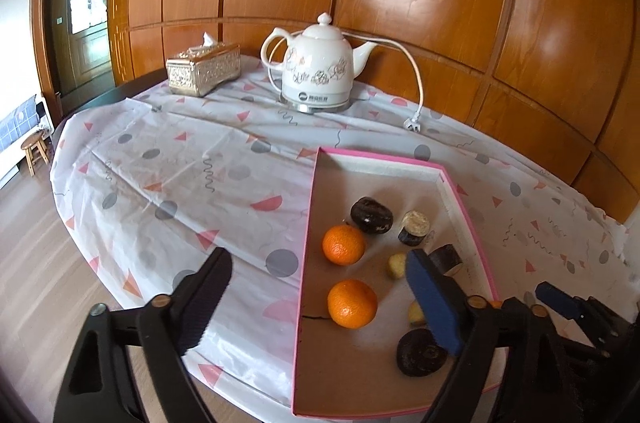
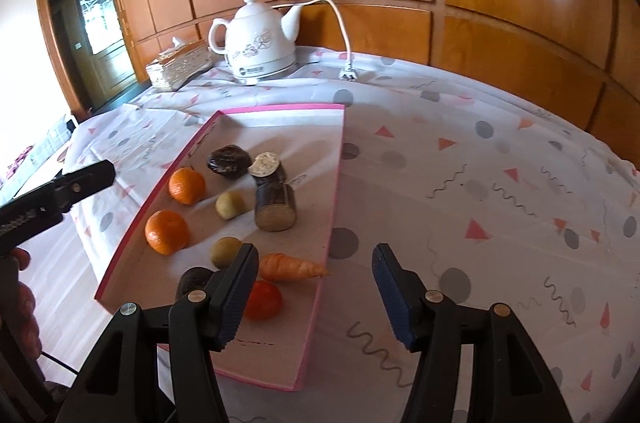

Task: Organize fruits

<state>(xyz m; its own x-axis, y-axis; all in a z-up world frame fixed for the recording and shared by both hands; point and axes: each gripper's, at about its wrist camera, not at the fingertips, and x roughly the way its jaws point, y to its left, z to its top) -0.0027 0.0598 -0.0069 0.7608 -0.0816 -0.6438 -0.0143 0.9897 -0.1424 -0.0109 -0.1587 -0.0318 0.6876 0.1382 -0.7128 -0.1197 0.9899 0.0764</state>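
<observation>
A shallow pink-rimmed box [image 1: 309,223] [image 2: 337,183] lies on the patterned tablecloth. It holds two oranges [image 1: 343,245] [image 2: 166,231], dark round fruits [image 1: 371,215], brown cut cylinders [image 2: 276,207], small yellowish balls [image 2: 230,205], a carrot [image 2: 290,267] and a red tomato [image 2: 265,299]. My left gripper [image 1: 320,259] hangs open over the box's left wall, above the oranges, gripping nothing. My right gripper [image 2: 315,255] stands open over the box's right wall. The carrot's tip lies below its gap, untouched, and its left finger hides part of the tomato.
A white kettle [image 1: 320,71] [image 2: 260,43], its cord and plug [image 2: 347,75], and a gold tissue box [image 1: 202,71] stand at the table's back by the wooden wall. The table edge drops to the floor on the left. A hand [image 2: 20,287] holds the left gripper.
</observation>
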